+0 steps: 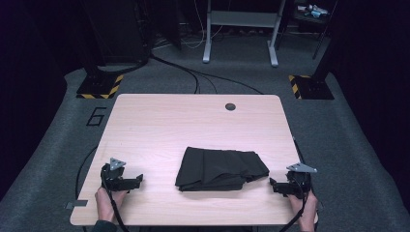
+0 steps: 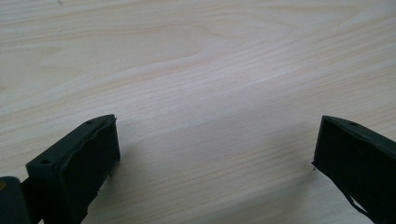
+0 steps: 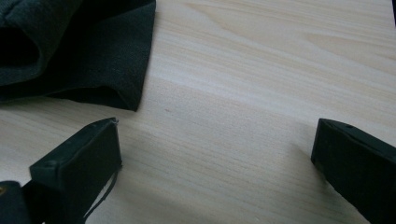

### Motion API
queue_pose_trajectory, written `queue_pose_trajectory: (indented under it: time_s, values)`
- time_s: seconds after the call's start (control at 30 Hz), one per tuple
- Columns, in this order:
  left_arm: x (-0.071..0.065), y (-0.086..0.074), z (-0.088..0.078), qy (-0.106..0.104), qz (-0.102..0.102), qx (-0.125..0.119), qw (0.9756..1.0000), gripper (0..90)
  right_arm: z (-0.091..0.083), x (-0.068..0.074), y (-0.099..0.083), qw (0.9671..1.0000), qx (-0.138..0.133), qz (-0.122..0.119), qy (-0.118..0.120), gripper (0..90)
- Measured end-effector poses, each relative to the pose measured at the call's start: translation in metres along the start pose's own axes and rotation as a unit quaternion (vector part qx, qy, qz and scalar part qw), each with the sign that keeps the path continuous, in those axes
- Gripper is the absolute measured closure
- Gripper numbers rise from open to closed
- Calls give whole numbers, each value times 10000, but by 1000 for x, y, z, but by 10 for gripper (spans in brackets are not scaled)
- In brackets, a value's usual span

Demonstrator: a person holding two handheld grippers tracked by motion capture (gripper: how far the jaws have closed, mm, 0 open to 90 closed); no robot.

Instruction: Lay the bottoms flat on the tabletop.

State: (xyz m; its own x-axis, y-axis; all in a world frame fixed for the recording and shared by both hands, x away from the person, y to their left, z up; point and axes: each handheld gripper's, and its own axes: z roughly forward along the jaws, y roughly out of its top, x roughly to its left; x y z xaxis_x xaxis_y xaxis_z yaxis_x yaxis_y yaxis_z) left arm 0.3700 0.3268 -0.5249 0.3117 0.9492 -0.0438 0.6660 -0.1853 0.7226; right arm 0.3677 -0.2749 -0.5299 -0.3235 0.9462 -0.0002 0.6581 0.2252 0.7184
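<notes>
- My left gripper point(image 1: 138, 180) is black all over, with a pale grey three-cornered plate on top; its cable is black too.
- My right gripper point(image 1: 273, 185) is the same black, with the same grey plate.
- The folded cloth point(image 1: 220, 168) is a plain black-brown with no print; in the right gripper view it reads as a dull charcoal.
- The table point(image 1: 159, 121) under the cloth is light wood with fine pale grain lines, and a dark round hole point(image 1: 230, 106) sits beyond the cloth.
- The floor point(image 1: 58, 145) around the table is grey carpet.
- Beyond the table, two black bases carry yellow-and-black warning stripes point(image 1: 99, 89).
- Left of the table, a black figure six point(image 1: 96, 116) is marked on the carpet.
</notes>
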Motion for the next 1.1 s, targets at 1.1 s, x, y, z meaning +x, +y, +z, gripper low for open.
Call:
queue_pose_trajectory:
  time_s: [1.1]
  values:
    - [-120, 79, -17, -1279, 1366, -460, 9813, 1, 0, -1, 0, 10000, -4, 62, -37, 9]
